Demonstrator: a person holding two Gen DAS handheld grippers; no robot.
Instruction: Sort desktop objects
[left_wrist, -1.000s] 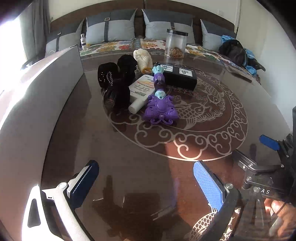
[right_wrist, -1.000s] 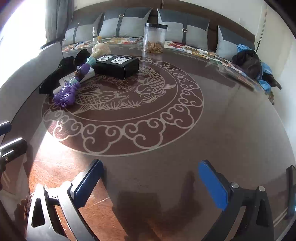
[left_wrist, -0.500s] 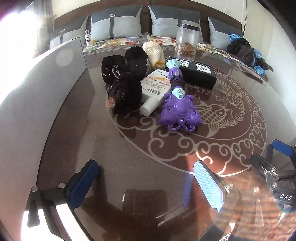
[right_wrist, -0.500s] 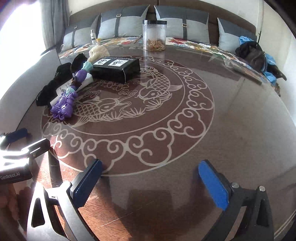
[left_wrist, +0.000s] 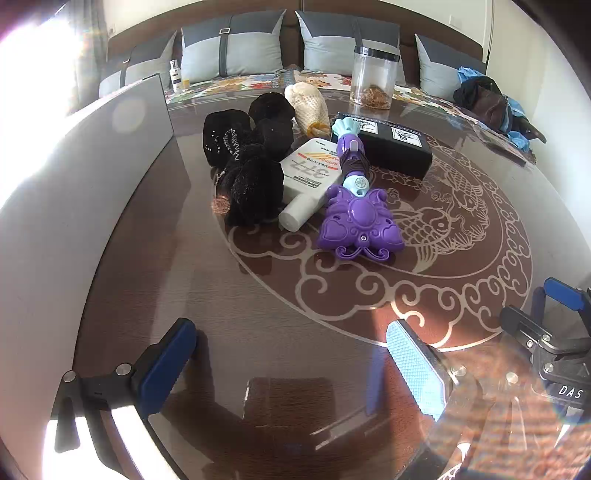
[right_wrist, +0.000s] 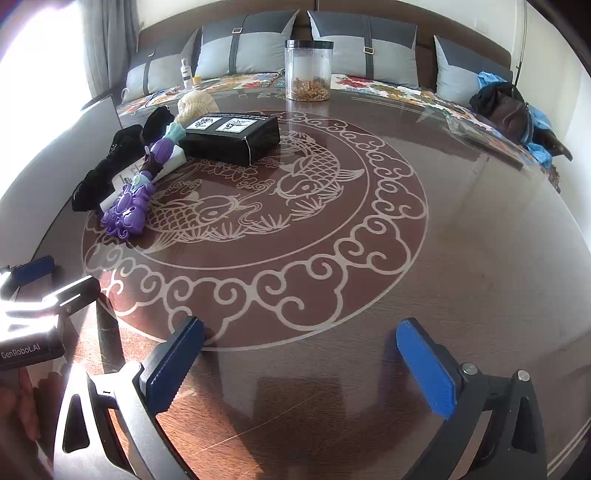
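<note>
I'm hovering both grippers over the big round table (right_wrist: 461, 236) with the fish pattern, and nothing is touching anything. Ahead of my left gripper (left_wrist: 291, 365) the whole pile is sitting together: a black box (left_wrist: 391, 146) at the far right of it, black fuzzy clothes (left_wrist: 251, 173) on the left, then a purple toy wand (left_wrist: 356, 210) lying closest to me, with a white tube (left_wrist: 310, 181) wedged between wand and clothes. A cream mesh bundle (left_wrist: 308, 107) is peeking out behind. From my right gripper (right_wrist: 299, 365) the same pile is sitting well off to the front-left, and a clear jar (right_wrist: 309, 70) is standing far ahead. Both grippers are spread wide and holding nothing.
</note>
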